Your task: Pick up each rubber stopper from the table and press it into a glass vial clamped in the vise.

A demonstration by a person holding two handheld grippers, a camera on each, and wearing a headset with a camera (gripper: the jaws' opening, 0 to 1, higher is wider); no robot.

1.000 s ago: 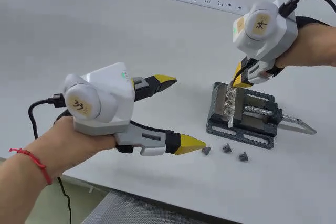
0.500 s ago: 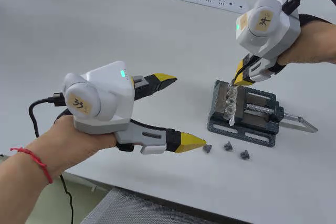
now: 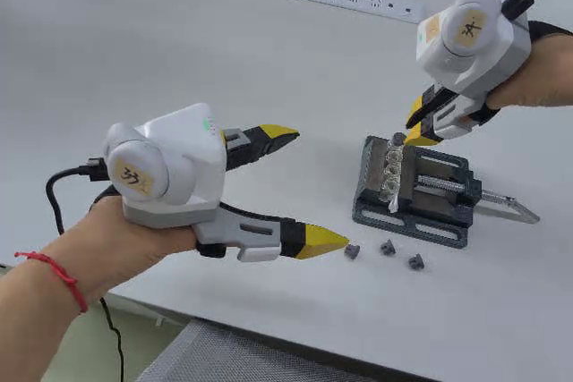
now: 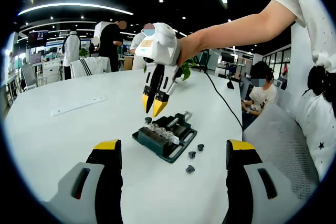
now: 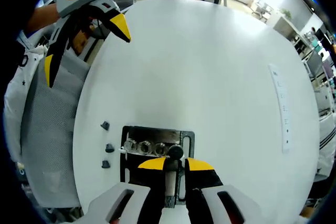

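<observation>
My right tongs [image 3: 414, 134], narrow and empty, have lifted off the vials [image 3: 391, 172] in the vise [image 3: 430, 207], leaving a stopper [image 3: 398, 139] seated in the far one, so one is done while my left tongs [image 3: 318, 189] hang wide open near three stoppers [image 3: 387, 247] on the worktop [image 3: 224, 60].

Matt white table [image 3: 179, 42], clear glass vials [image 3: 391, 172]
</observation>
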